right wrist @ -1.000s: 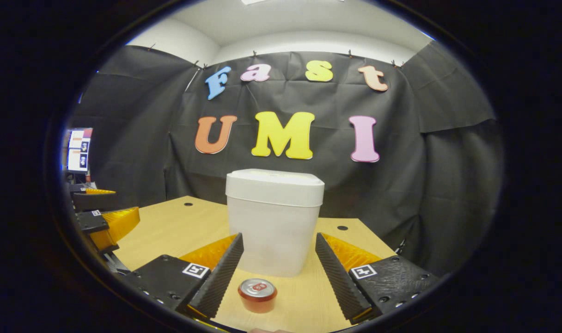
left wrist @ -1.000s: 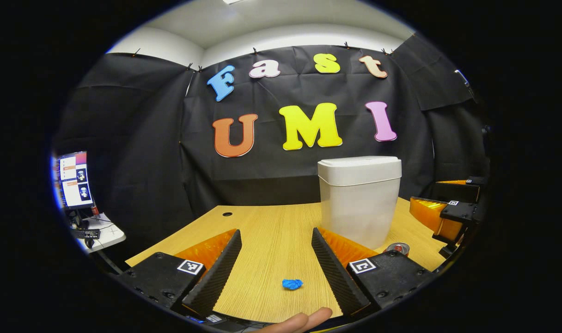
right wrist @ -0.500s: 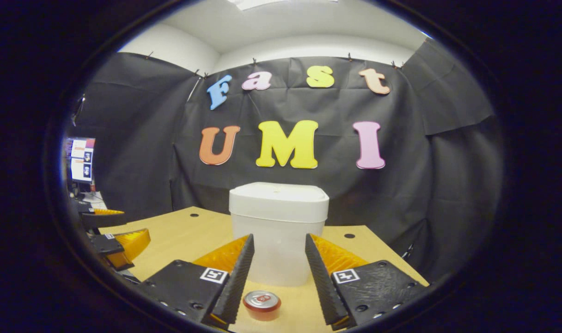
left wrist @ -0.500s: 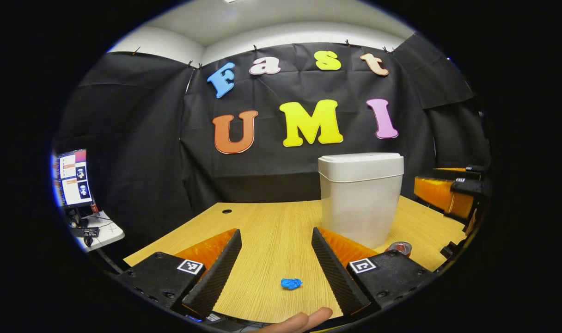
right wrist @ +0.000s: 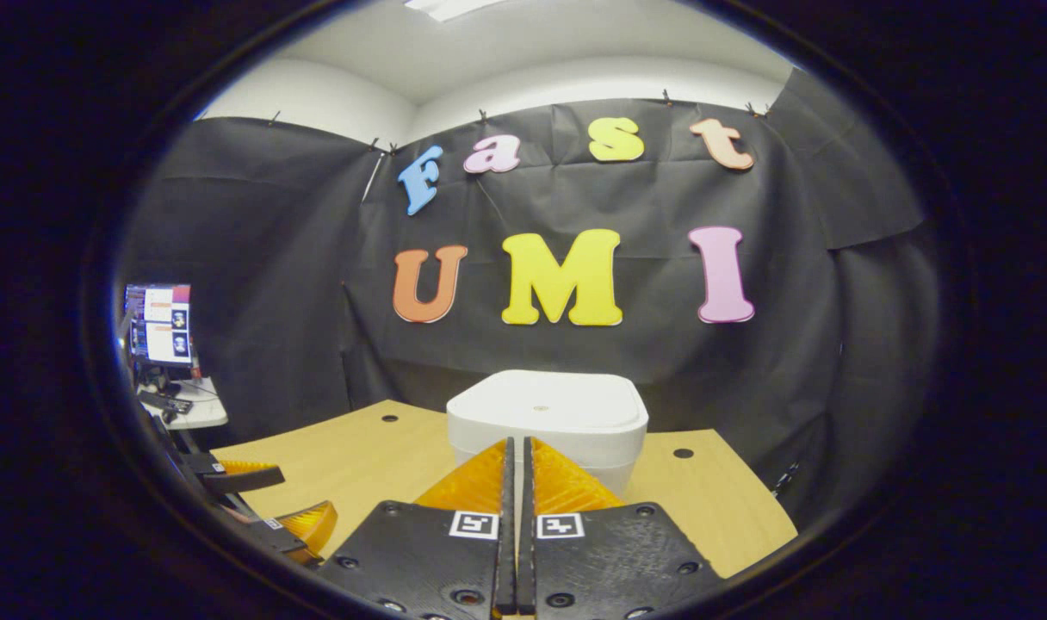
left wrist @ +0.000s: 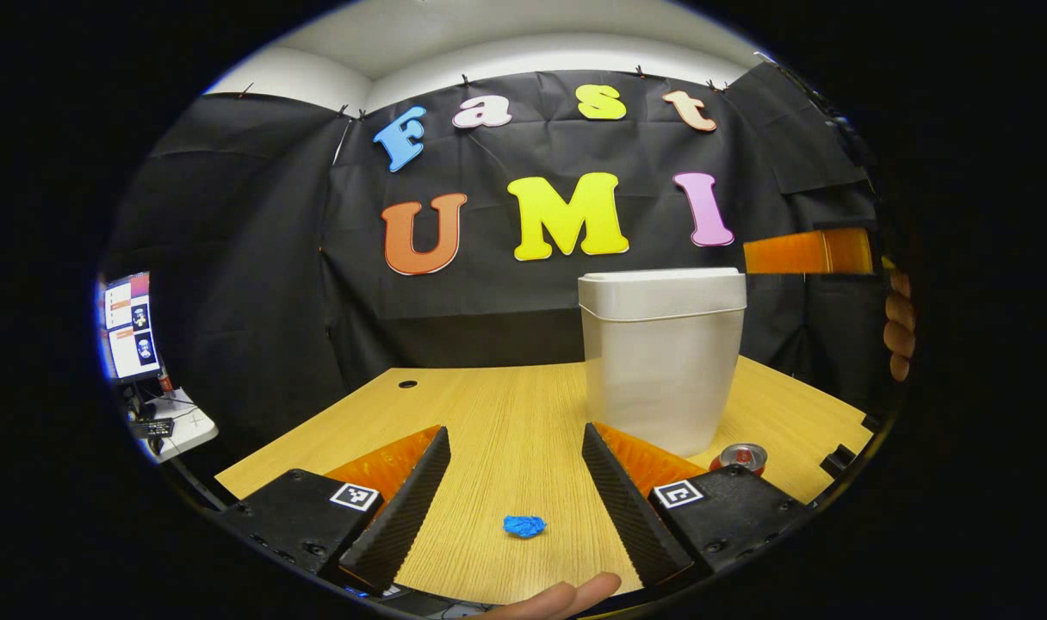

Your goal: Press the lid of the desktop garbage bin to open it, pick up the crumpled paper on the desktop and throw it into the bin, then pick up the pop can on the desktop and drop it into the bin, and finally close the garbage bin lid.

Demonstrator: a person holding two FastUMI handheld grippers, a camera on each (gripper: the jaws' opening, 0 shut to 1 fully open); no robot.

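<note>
Right hand-held gripper (right wrist: 516, 452) clenched empty, poised above and just near of the closed bin lid (right wrist: 548, 412); left hand-held gripper (left wrist: 515, 469) released, crumpled paper (left wrist: 523, 525) seemingly between its fingers on the table (left wrist: 498, 405).

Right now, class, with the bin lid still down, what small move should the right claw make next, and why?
Probably lower the right claw straight down onto the white bin lid to press it open. Its fingers are shut together and poised above the closed lid, while the blue crumpled paper and pop can still lie on the desktop.
</note>
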